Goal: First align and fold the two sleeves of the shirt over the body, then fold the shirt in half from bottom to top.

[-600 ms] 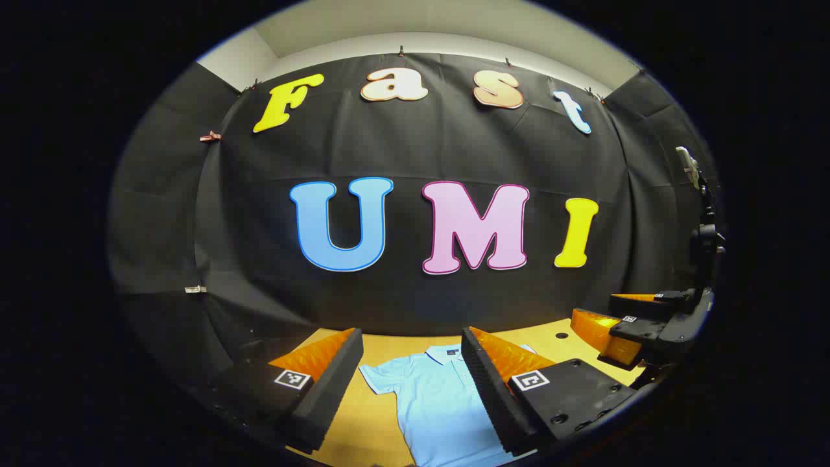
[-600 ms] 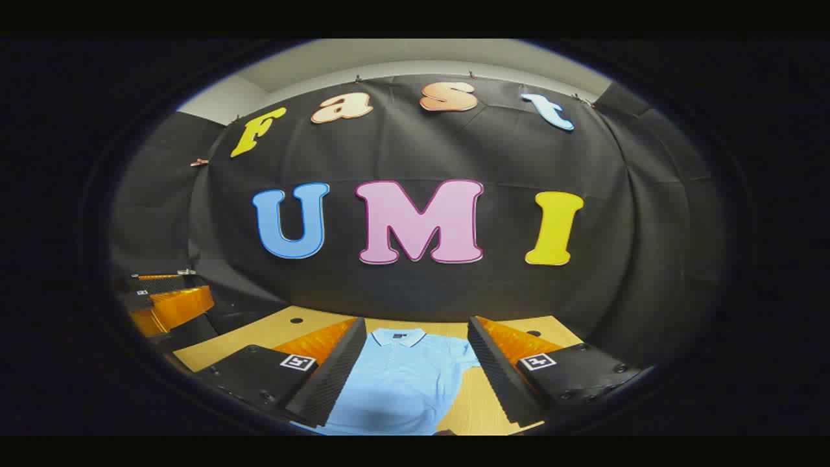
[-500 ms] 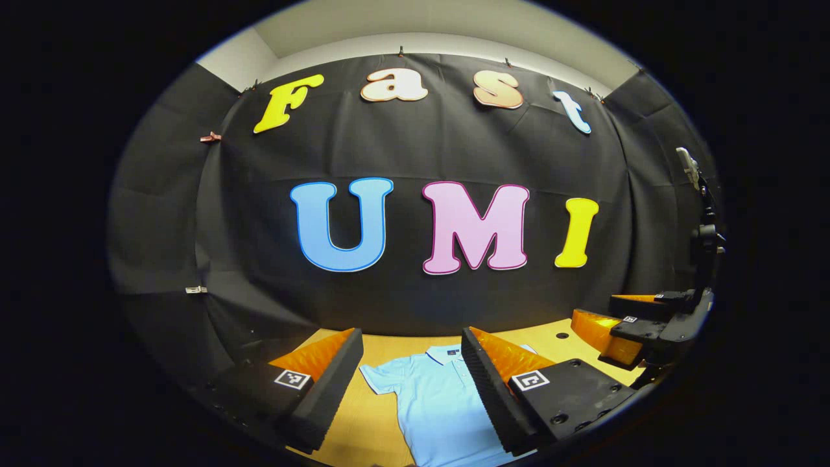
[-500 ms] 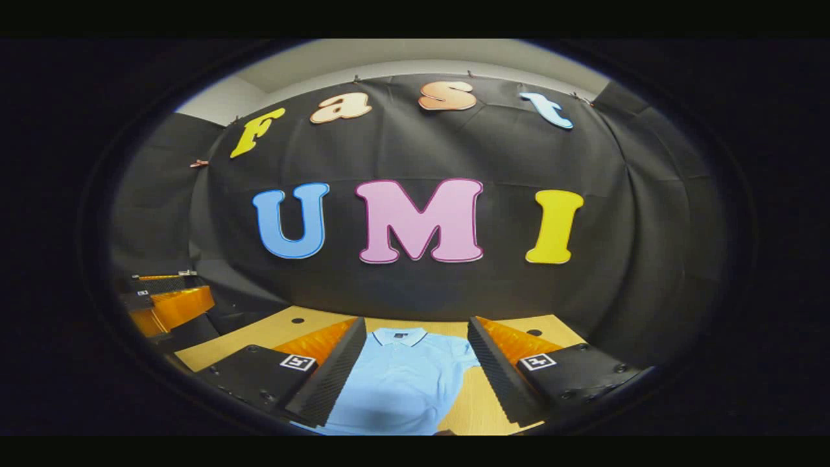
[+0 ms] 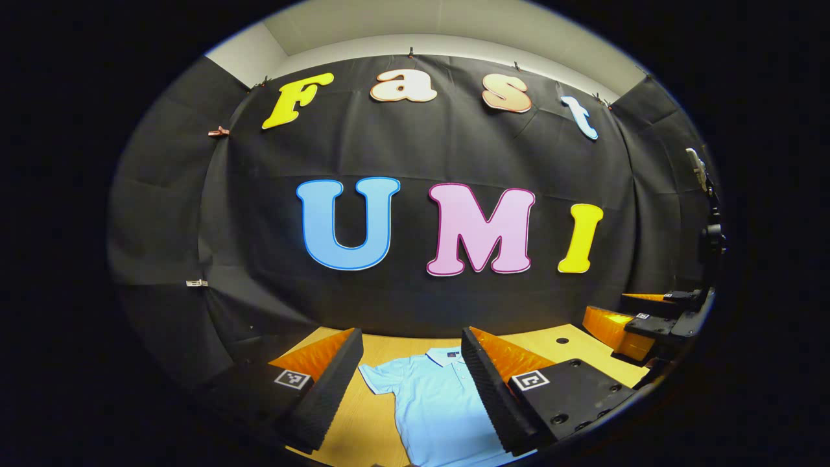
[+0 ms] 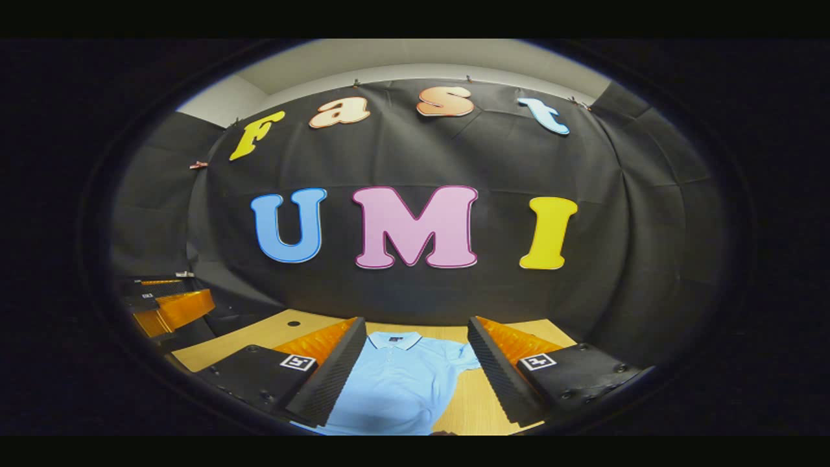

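A light blue polo shirt (image 5: 436,402) lies flat on the wooden table (image 5: 363,415), collar toward the far wall and both short sleeves spread out. My left gripper (image 5: 412,344) hangs open above the shirt's left half, the left sleeve (image 5: 382,375) showing between its fingers. In the right gripper view the same shirt (image 6: 395,383) shows with its collar (image 6: 394,340) and right sleeve (image 6: 462,357). My right gripper (image 6: 416,331) is open above it, holding nothing. The right gripper (image 5: 639,321) also appears at the far right of the left gripper view, and the left gripper (image 6: 165,305) at the far left of the right gripper view.
The table (image 6: 467,408) runs back to the black cloth wall (image 5: 415,155). Small round holes (image 5: 561,340) mark the tabletop near its far corners, one hole (image 6: 293,322) at the left. A dark stand (image 5: 710,227) rises at the right edge.
Both views have shifted slightly. In each view the other gripper has slid a little outward toward the edge. The shirt lies as before and both grippers stay open.
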